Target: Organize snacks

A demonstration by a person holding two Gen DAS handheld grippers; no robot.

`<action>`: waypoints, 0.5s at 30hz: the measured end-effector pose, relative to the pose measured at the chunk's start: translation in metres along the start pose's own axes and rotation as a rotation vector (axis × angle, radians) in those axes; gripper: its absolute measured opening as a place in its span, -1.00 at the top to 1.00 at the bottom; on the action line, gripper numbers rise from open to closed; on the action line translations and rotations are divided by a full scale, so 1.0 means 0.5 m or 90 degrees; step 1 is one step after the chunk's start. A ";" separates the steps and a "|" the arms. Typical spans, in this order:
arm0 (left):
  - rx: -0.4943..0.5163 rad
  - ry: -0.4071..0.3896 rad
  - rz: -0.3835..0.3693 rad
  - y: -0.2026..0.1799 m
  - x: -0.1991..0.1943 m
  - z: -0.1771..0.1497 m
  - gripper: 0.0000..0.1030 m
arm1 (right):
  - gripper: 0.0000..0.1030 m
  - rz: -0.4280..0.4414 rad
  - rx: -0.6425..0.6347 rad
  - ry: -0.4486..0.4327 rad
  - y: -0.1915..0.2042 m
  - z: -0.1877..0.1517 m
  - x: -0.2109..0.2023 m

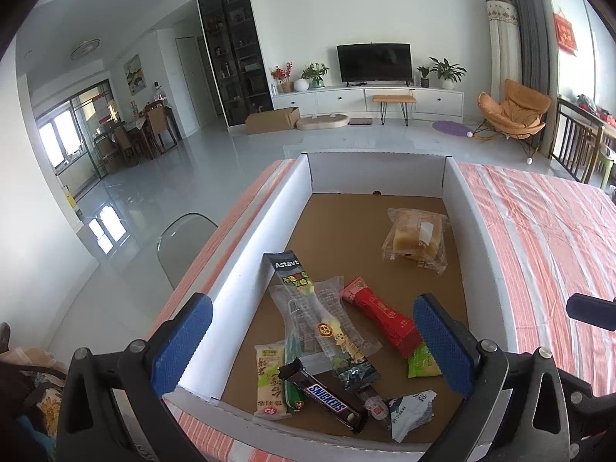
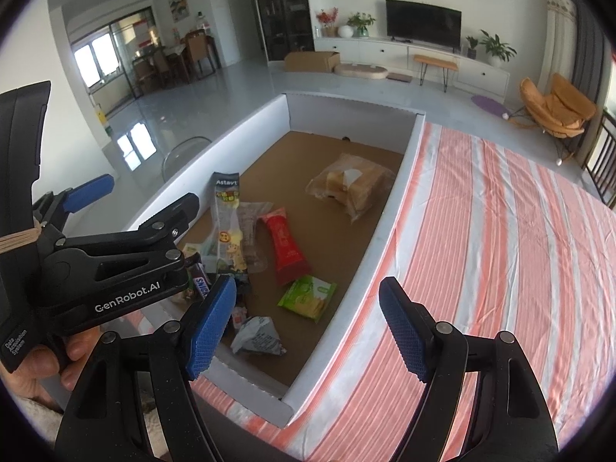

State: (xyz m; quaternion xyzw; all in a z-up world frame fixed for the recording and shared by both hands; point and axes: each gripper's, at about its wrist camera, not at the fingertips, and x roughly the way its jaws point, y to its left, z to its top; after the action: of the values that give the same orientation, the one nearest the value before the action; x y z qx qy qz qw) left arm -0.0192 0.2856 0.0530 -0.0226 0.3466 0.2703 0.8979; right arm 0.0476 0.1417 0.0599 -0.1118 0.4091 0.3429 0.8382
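Note:
A white shallow cardboard box (image 1: 477,238) (image 2: 389,211) with a brown floor lies on the striped table. In it lie a bagged cake (image 1: 417,238) (image 2: 352,184), a red pack (image 1: 379,315) (image 2: 287,248), a green pack (image 1: 421,362) (image 2: 308,296), a long Astavt stick (image 1: 304,300) (image 2: 228,211), a Snickers bar (image 1: 327,400), a pale green bar (image 1: 269,381) and a crumpled white wrapper (image 1: 410,412) (image 2: 256,337). My left gripper (image 1: 312,350) is open and empty above the near pile. My right gripper (image 2: 308,331) is open and empty over the box's near right corner.
The orange-and-white striped tablecloth (image 2: 500,238) stretches to the right of the box. A clear chair back (image 1: 184,238) stands left of the table. The left gripper's body (image 2: 100,269) sits close to the right gripper's left finger.

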 end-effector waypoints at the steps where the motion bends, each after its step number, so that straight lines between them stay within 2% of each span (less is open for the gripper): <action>1: -0.001 0.002 0.003 0.002 0.001 0.000 -1.00 | -0.55 -0.001 -0.001 0.001 0.002 0.000 0.000; 8: -0.014 0.016 -0.027 0.026 0.000 -0.005 -1.00 | -0.55 -0.007 0.007 0.025 0.019 0.005 0.005; 15: 0.003 0.028 -0.030 0.024 -0.001 -0.011 -1.00 | -0.55 -0.016 -0.001 0.029 0.039 0.006 -0.001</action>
State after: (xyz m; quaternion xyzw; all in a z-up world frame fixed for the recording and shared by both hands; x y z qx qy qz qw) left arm -0.0287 0.2944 0.0509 -0.0342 0.3661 0.2476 0.8964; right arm 0.0363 0.1572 0.0638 -0.1256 0.4265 0.3298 0.8328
